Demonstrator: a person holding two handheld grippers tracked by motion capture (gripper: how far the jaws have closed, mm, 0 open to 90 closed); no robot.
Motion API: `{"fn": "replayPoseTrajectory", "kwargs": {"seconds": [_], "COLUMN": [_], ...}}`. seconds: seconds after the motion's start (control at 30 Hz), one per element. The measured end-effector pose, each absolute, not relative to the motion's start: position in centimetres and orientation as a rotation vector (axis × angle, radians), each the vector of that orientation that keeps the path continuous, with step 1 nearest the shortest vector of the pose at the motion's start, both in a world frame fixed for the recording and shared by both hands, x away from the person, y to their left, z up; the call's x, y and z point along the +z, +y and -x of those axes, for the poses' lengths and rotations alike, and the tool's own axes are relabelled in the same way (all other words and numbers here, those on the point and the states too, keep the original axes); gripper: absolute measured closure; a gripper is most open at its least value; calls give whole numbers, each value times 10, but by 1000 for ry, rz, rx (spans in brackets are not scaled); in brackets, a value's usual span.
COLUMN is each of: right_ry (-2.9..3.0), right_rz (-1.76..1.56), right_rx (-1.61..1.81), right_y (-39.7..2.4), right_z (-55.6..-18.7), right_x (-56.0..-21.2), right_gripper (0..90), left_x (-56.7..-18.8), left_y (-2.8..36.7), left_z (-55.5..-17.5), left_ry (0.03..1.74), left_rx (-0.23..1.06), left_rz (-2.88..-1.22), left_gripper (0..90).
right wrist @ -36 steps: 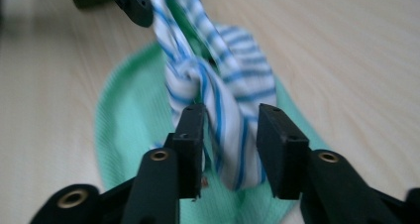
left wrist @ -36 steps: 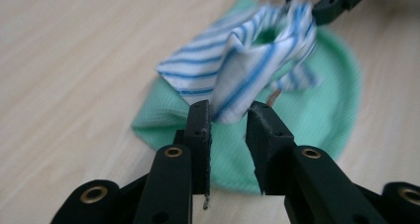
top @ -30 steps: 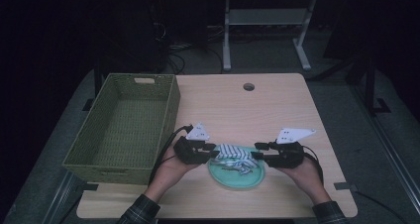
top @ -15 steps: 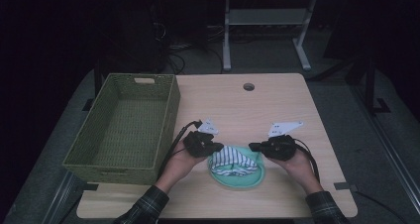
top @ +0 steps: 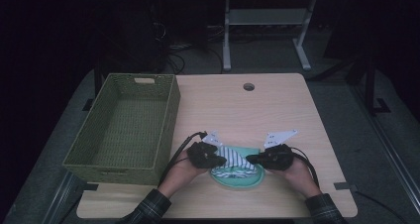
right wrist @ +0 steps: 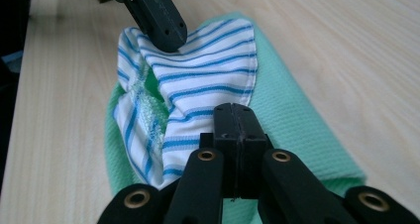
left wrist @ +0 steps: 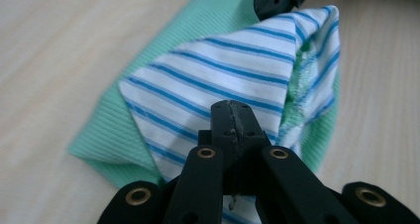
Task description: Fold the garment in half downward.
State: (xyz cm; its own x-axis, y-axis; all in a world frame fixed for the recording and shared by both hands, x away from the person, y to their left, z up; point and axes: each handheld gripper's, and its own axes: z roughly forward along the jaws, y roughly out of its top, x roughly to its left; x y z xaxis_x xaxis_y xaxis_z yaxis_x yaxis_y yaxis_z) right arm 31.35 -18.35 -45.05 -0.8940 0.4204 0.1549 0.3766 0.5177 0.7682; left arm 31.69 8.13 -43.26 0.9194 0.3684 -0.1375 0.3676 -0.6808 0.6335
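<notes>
Fingers of both grippers are pinched tight on the striped cloth (left wrist: 218,80), the left gripper (top: 221,160) at one edge and the right gripper (top: 250,158) opposite. Beside them on the pale wood counter (top: 237,110) stands a woven green basket (top: 168,112), open-topped. The white, blue-striped cloth lies folded on a ribbed mint-green cloth (right wrist: 297,120) near the counter's front edge. Soft, light and limp, it will likely sag; gripping corners or hems seems best.

Blue-striped white cloth (left wrist: 233,75), green towel (left wrist: 119,130)
</notes>
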Motion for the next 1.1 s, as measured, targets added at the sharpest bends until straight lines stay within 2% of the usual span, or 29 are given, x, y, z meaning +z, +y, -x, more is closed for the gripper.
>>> {"fn": "replayPoseTrajectory", "kwargs": {"seconds": [0.3, 0.6, 0.87, 1.1], "right_ry": [2748, 2815, 2748, 2664], "right_rz": [-638, -624, -644, -693], "right_rx": [1331, 1260, 1340, 1398], "right_y": [-177, -172, -177, -178], "right_z": [-294, -285, -290, -314], "right_x": [-456, -469, -456, -441], "right_gripper": [896, 898, 896, 897], "left_x": [-442, -452, -443, -430], "left_y": [74, 66, 68, 73], "left_z": [-297, -293, -291, -281], "left_ry": [476, 454, 463, 452], "left_rx": [-35, -34, -16, -13], "left_rz": [-2432, -2481, -2438, -2383], "left_gripper": [887, 893, 855, 854]}}
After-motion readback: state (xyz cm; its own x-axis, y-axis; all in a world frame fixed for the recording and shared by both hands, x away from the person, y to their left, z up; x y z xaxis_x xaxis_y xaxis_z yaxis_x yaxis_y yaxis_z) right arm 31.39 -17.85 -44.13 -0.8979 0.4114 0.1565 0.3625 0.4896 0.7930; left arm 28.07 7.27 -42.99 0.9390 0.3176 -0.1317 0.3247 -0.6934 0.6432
